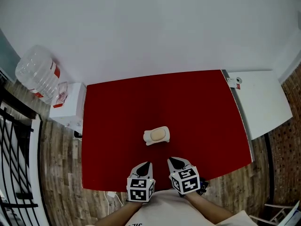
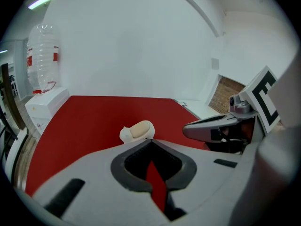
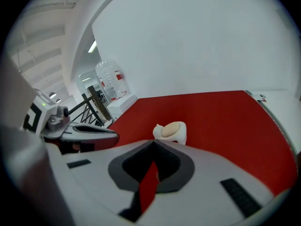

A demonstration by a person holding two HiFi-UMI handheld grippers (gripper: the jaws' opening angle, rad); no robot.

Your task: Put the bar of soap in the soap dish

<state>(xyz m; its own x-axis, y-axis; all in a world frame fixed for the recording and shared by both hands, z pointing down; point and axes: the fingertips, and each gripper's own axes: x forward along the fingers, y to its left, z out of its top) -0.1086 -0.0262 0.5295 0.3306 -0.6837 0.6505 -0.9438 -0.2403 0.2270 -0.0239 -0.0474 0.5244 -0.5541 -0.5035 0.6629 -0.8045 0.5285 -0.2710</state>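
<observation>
A beige bar of soap lies inside a small white soap dish near the middle of the red table. Both grippers hover side by side at the table's near edge, a short way in front of the dish and apart from it. My left gripper is shut with nothing in it, and my right gripper is shut and empty too. In the left gripper view the soap and dish sit just beyond the closed gripper. The right gripper view shows the soap in the dish past its closed gripper.
A large clear water bottle stands on a white dispenser left of the table. A white tabletop adjoins the right side. Black railing runs along the far left over wooden floor.
</observation>
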